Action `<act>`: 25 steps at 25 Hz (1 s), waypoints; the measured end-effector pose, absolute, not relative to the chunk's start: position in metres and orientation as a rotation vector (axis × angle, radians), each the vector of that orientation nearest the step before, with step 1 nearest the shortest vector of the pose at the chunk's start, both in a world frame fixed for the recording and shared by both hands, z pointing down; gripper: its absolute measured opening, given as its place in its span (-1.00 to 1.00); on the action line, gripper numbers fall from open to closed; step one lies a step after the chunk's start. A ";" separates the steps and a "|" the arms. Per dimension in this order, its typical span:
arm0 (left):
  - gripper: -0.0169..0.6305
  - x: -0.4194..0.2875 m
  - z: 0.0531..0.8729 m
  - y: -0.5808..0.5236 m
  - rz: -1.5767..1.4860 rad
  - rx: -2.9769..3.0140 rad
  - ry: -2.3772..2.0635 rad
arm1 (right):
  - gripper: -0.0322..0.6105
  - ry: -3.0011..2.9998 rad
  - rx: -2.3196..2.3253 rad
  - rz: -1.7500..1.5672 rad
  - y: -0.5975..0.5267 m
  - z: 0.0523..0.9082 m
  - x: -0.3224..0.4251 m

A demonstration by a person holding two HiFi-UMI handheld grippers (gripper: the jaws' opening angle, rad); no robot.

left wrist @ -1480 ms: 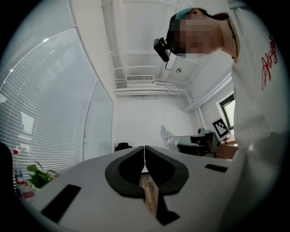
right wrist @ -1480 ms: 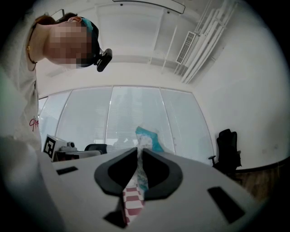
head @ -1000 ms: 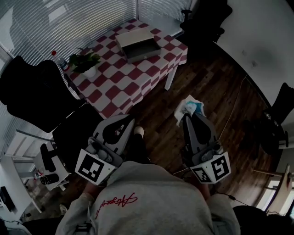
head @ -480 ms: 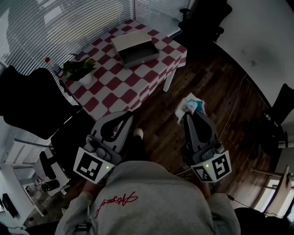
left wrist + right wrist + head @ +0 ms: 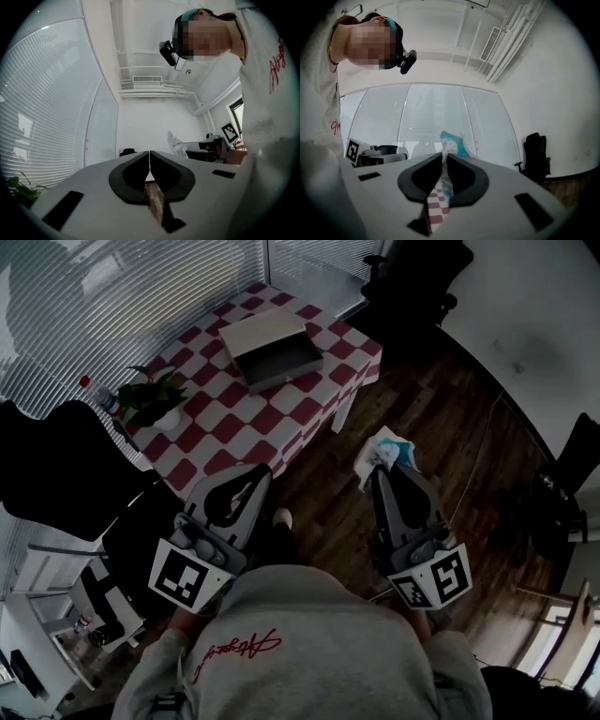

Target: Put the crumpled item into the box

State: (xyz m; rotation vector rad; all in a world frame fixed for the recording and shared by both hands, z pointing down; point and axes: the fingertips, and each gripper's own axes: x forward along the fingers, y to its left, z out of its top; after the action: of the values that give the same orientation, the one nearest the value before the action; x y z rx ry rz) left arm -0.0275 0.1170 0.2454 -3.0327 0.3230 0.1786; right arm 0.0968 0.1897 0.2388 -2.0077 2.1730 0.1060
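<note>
Crumpled item point(image 5: 387, 450), white and teal, is pinched between the jaws of the right gripper point(image 5: 378, 472) just right of centre in the head view. It is held over the wooden floor point(image 5: 441, 418), well apart from the box point(image 5: 273, 349), which is seen open on the checked table point(image 5: 225, 432) at the upper centre. Compared with a second ago, box and table are found slightly lower and further left in the frame, while both grippers are kept almost where they were. The left gripper point(image 5: 255, 474) is pressed together with nothing held. The item's lower part is hidden by the right jaws, and the box's inside is too dim to be made out.
</note>
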 end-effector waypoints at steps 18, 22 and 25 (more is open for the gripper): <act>-0.89 0.011 0.236 0.011 0.205 -3.024 0.315 | -0.76 2.191 -1.986 0.116 0.082 0.230 0.129; -0.89 0.016 0.234 -0.018 0.211 -3.025 0.323 | -0.76 2.206 -1.980 0.102 0.054 0.230 0.131; -0.89 0.019 0.237 -0.041 0.203 -3.031 0.342 | -0.76 2.209 -1.981 0.091 0.035 0.232 0.135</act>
State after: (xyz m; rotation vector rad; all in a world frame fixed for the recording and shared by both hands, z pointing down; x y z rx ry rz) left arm 0.0193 -0.0413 0.2373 -3.0315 0.3415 0.2026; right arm 0.1352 0.0349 0.2318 -1.9810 2.2091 0.0907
